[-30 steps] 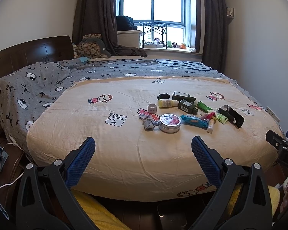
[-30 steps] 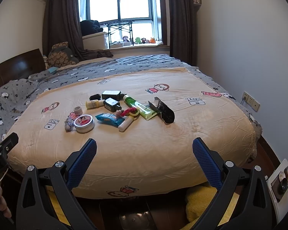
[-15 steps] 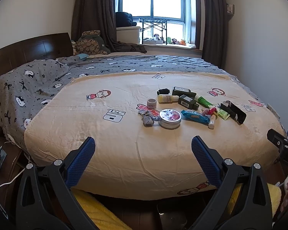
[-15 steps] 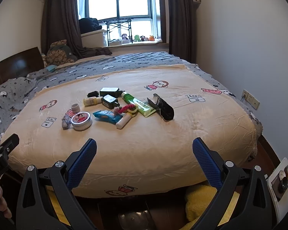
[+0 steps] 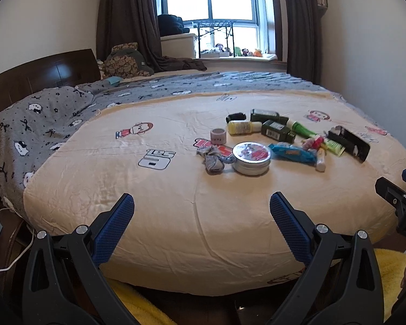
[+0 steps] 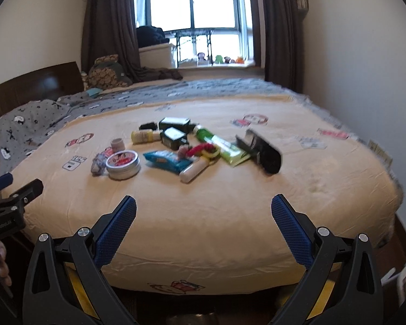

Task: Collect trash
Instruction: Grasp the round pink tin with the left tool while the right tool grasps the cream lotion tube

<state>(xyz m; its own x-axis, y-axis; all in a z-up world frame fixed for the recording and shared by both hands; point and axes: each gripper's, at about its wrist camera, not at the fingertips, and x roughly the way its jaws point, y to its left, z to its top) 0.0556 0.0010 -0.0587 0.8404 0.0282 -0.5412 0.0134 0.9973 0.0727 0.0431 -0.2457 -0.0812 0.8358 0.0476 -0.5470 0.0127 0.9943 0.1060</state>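
A cluster of small items lies on the cream bed sheet: a round tin, a crumpled grey wrapper, a blue packet, a green tube, a black box, dark bottles and a yellow bottle. My left gripper is open and empty over the bed's near edge. My right gripper is open and empty, also short of the items.
A grey patterned blanket covers the bed's left and far side. A dark headboard is at left, a window behind. A yellow mat lies on the floor below. A wall stands close on the right.
Both grippers have moved forward toward the bed, so the items appear larger and nearer. Both stay open and empty.
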